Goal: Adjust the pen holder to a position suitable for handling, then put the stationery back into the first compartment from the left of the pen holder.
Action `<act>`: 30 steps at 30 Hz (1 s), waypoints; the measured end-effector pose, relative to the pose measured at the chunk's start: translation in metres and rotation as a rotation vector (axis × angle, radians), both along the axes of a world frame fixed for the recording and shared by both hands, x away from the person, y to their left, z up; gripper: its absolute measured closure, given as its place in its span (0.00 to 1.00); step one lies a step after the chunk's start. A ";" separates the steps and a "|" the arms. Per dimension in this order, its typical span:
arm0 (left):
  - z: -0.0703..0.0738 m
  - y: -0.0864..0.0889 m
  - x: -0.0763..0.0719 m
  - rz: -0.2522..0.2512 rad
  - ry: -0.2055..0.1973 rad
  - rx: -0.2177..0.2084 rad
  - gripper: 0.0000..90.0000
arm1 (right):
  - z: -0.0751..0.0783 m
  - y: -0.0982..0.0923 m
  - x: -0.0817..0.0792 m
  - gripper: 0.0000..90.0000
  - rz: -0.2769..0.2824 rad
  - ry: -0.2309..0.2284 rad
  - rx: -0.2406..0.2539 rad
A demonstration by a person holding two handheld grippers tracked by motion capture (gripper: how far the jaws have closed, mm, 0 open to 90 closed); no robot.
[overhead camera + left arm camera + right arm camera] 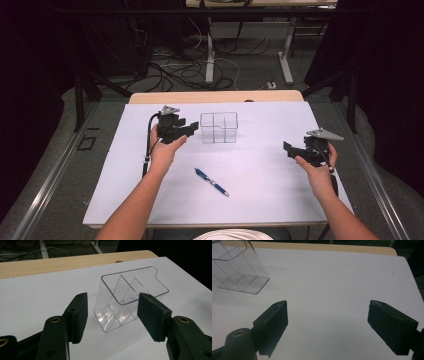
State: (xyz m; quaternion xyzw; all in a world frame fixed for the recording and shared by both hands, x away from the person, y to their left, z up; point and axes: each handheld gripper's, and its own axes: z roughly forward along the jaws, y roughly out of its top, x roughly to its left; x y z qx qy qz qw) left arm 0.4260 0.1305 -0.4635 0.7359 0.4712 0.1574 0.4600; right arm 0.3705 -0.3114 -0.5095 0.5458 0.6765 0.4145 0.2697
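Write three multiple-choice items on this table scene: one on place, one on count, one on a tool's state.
1. Where does the blue pen lie?
A. inside the clear organizer
B. on the white table, nearer the person than the organizer
C. in the right tool

2. How many pens are on the table?
A. one
B. two
C. three

3. The left tool is:
A. clamped on the pen
B. open, empty
C. shut

B: it lies on the sheet in front of the clear organizer.
A: a single pen shows.
B: the pads stand apart with nothing between.

Black left tool (192,129), grey three-cornered plate on top, black cable trailing; brass-ringed holes along its arms. Right tool (287,149) matches it. Bare forearms, white top.
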 end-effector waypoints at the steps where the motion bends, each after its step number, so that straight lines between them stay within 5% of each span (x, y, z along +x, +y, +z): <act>1: 0.001 0.001 -0.003 0.001 -0.003 -0.001 0.44 | 0.001 0.000 -0.001 0.18 -0.002 0.018 -0.001; 8: 0.008 0.012 -0.023 0.001 -0.021 -0.005 0.35 | 0.005 0.002 0.000 0.18 0.028 0.045 -0.013; 11: 0.009 0.016 -0.030 -0.010 0.025 -0.022 0.30 | 0.005 0.004 0.000 0.18 0.037 0.044 -0.018; 17: 0.002 0.020 -0.049 -0.036 -0.008 0.021 0.00 | 0.006 0.007 -0.001 0.17 0.041 0.032 -0.023; 21: 0.000 0.026 -0.059 -0.037 -0.028 0.009 0.00 | 0.007 0.010 -0.002 0.15 0.040 0.028 -0.029; 26: -0.002 0.028 -0.069 -0.058 -0.050 0.042 0.00 | 0.007 0.020 -0.002 0.00 0.036 0.046 -0.058; 30: -0.007 0.027 -0.075 -0.048 -0.045 0.053 0.00 | 0.008 0.027 -0.004 0.00 0.060 0.050 -0.056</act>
